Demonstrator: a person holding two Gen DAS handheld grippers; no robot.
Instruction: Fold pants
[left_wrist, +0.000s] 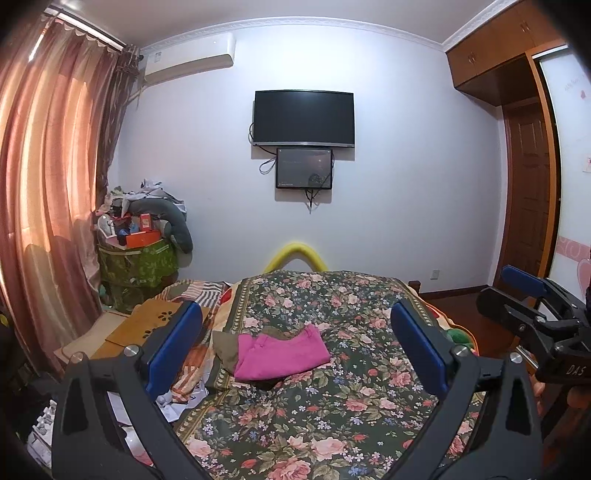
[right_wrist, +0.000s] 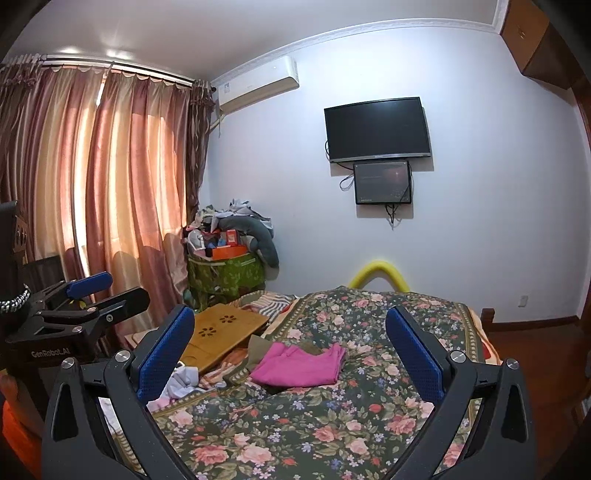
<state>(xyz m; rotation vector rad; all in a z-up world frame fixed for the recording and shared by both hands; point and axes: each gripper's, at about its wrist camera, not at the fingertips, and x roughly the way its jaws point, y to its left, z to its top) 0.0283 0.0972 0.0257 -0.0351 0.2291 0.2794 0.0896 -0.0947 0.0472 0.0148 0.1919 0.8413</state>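
Note:
Pink pants (left_wrist: 280, 352) lie folded in a flat rectangle on the floral bedspread (left_wrist: 332, 406), partly on an olive-brown cloth (left_wrist: 224, 345). They also show in the right wrist view (right_wrist: 301, 365). My left gripper (left_wrist: 295, 350) is open and empty, held above the bed short of the pants. My right gripper (right_wrist: 290, 354) is open and empty too, at a similar distance. The right gripper shows at the right edge of the left wrist view (left_wrist: 532, 302), and the left gripper at the left edge of the right wrist view (right_wrist: 81, 299).
A bamboo lap tray (right_wrist: 221, 334) and crumpled clothes (right_wrist: 181, 384) lie left of the bedspread. A green hamper piled with boxes (right_wrist: 225, 273) stands by the curtains (right_wrist: 110, 184). A TV (left_wrist: 303, 118) hangs on the far wall. A wooden door and wardrobe (left_wrist: 524, 177) are at right.

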